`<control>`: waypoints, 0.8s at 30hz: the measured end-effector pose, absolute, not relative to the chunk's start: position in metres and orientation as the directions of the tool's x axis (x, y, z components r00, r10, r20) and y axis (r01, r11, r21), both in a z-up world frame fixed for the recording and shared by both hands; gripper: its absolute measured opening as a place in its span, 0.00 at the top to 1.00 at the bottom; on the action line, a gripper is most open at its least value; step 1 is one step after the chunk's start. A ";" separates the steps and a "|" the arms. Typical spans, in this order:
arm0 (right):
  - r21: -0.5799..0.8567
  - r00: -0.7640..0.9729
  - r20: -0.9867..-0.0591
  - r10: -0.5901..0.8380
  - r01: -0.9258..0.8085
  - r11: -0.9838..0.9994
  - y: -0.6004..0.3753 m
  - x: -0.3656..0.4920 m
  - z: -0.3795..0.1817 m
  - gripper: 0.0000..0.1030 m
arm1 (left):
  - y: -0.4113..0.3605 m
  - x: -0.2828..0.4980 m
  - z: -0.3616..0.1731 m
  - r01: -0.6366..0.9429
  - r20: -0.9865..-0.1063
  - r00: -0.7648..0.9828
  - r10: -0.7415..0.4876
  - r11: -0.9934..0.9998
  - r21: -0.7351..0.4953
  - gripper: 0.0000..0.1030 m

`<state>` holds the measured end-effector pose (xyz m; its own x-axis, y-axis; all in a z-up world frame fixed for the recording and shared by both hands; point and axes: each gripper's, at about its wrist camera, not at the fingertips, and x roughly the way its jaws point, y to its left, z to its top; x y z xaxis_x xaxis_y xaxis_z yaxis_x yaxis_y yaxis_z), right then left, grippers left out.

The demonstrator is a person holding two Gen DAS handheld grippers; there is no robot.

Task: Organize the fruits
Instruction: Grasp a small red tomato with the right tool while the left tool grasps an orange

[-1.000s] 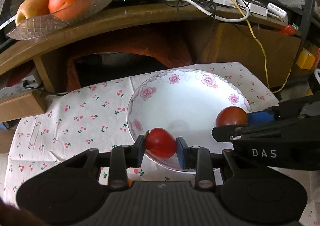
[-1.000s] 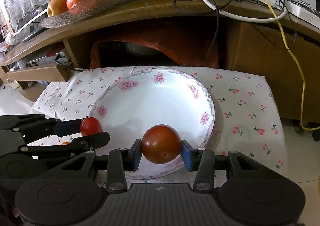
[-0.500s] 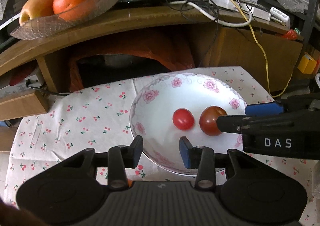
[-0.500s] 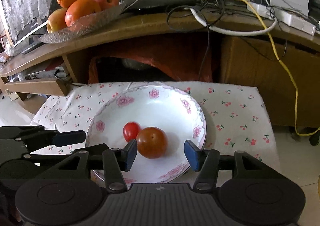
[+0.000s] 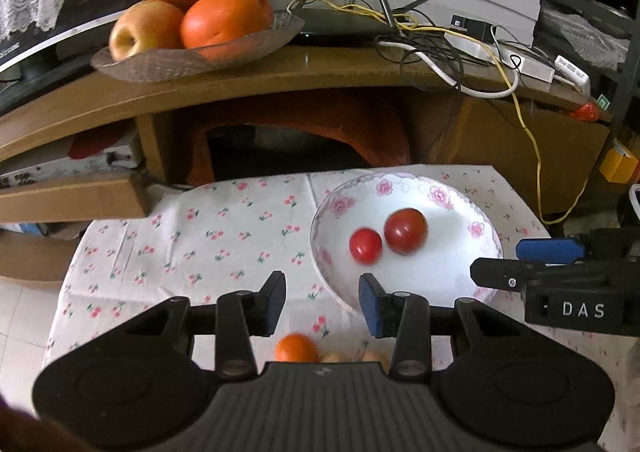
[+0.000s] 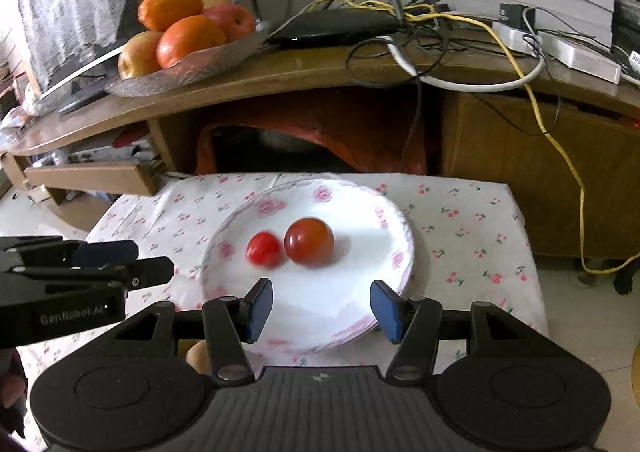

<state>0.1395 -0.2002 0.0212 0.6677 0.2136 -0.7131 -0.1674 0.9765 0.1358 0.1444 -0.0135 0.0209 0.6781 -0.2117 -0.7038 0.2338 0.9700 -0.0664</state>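
A floral cloth (image 5: 208, 236) covers the low table. Behind it, a curved wooden desk (image 6: 280, 68) bears a black router (image 6: 336, 28), tangled cables, a yellow cable (image 6: 560, 140) and a white power strip (image 6: 576, 56).

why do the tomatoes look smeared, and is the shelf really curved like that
Left wrist view: small tomato and big tomato are motion-blurred, as is the small orange. Right wrist view: both tomatoes are soft too; the wooden shelf bows from fisheye distortion.
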 end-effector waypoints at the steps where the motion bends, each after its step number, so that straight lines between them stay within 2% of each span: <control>1: 0.139 0.663 -0.715 0.223 -0.178 0.974 -0.197 0.136 0.021 0.45 | -0.011 0.140 0.021 0.236 -0.706 0.677 -0.210 0.970 -0.063 0.56; 13: 0.145 0.533 -0.768 0.354 -0.394 0.908 -0.137 0.092 0.002 0.43 | 0.049 0.086 0.017 0.183 -0.742 0.648 -0.171 0.981 -0.067 0.56; 24: 0.131 0.459 -0.796 0.396 -0.508 0.851 -0.087 0.097 -0.020 0.44 | 0.080 0.079 0.004 0.151 -0.760 0.628 -0.166 0.984 -0.090 0.56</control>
